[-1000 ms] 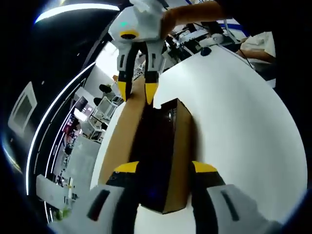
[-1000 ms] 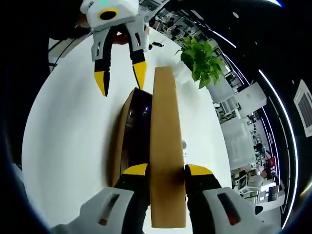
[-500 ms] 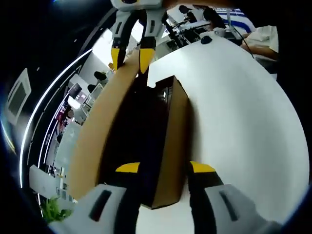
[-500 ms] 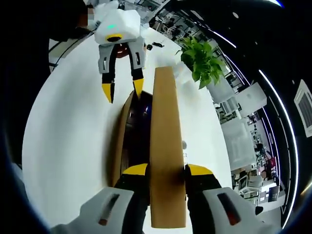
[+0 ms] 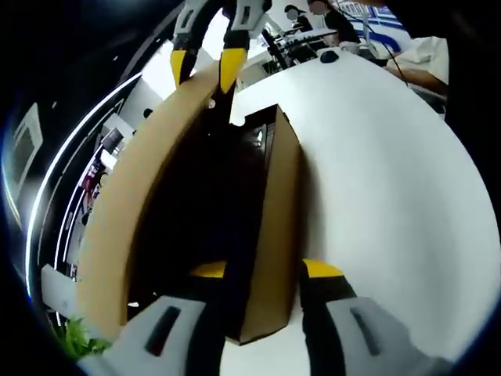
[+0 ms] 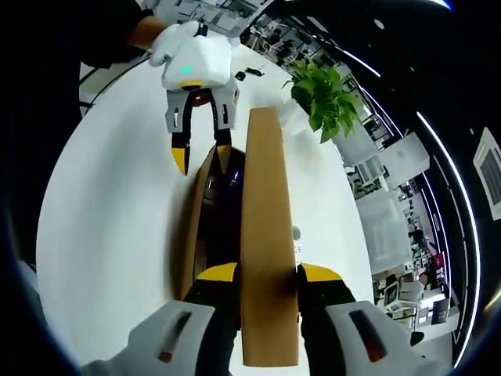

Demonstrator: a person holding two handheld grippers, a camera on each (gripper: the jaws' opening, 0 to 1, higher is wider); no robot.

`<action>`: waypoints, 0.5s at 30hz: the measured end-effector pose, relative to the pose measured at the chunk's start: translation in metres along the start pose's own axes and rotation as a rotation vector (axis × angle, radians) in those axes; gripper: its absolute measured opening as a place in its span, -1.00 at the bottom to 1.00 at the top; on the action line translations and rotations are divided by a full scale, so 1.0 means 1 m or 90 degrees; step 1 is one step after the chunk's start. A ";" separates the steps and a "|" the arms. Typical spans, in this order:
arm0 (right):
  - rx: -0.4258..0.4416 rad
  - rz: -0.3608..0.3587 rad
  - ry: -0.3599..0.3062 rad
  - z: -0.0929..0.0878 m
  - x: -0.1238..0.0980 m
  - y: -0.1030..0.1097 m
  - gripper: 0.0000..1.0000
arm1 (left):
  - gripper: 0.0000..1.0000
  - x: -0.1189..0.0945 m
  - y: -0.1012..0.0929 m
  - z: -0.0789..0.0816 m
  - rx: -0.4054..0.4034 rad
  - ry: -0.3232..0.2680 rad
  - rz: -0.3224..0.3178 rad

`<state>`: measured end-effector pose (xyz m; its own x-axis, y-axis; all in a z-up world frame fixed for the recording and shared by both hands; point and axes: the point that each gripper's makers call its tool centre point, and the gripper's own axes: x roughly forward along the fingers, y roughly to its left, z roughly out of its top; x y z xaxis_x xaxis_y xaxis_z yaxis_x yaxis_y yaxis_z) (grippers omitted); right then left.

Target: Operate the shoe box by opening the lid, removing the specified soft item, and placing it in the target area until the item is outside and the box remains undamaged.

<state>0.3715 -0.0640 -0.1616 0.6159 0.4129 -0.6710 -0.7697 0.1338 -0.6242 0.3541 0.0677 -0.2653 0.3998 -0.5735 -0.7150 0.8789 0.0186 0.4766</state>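
Observation:
The brown cardboard shoe box (image 5: 278,227) lies on a white table (image 5: 376,196), and its hinged lid (image 5: 129,219) stands up on the left. My left gripper (image 5: 264,270) is open, with its jaws either side of the near end of the box's side wall. The box's inside is dark and I cannot make out the soft item. My right gripper (image 5: 204,68) pinches the lid's far edge. In the right gripper view, my right gripper (image 6: 268,272) is shut on the lid (image 6: 266,196). There my left gripper (image 6: 203,157) straddles the far end of the box (image 6: 188,235).
The round white table (image 6: 109,219) spreads to both sides of the box. A green potted plant (image 6: 325,98) stands past the table's edge. A small dark object (image 6: 250,74) lies at the table's far side. A person's hand (image 6: 149,31) holds the left gripper.
My left gripper has come down from above the box until its jaws straddle the side wall. In the left gripper view the raised lid looms larger. My right gripper keeps hold of the lid.

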 end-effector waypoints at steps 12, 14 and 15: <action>-0.001 -0.002 0.001 0.000 0.000 0.001 -0.43 | -0.31 0.010 0.001 -0.003 -0.025 -0.015 -0.033; -0.001 -0.001 -0.001 -0.001 0.000 0.002 -0.43 | -0.31 0.011 0.000 -0.003 -0.026 -0.022 -0.039; -0.001 -0.001 -0.001 0.000 0.000 0.001 -0.43 | -0.31 0.011 -0.001 -0.001 -0.027 -0.030 -0.044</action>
<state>0.3705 -0.0642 -0.1626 0.6166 0.4137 -0.6698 -0.7687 0.1330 -0.6256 0.3580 0.0621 -0.2747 0.3260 -0.6120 -0.7205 0.9148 0.0120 0.4037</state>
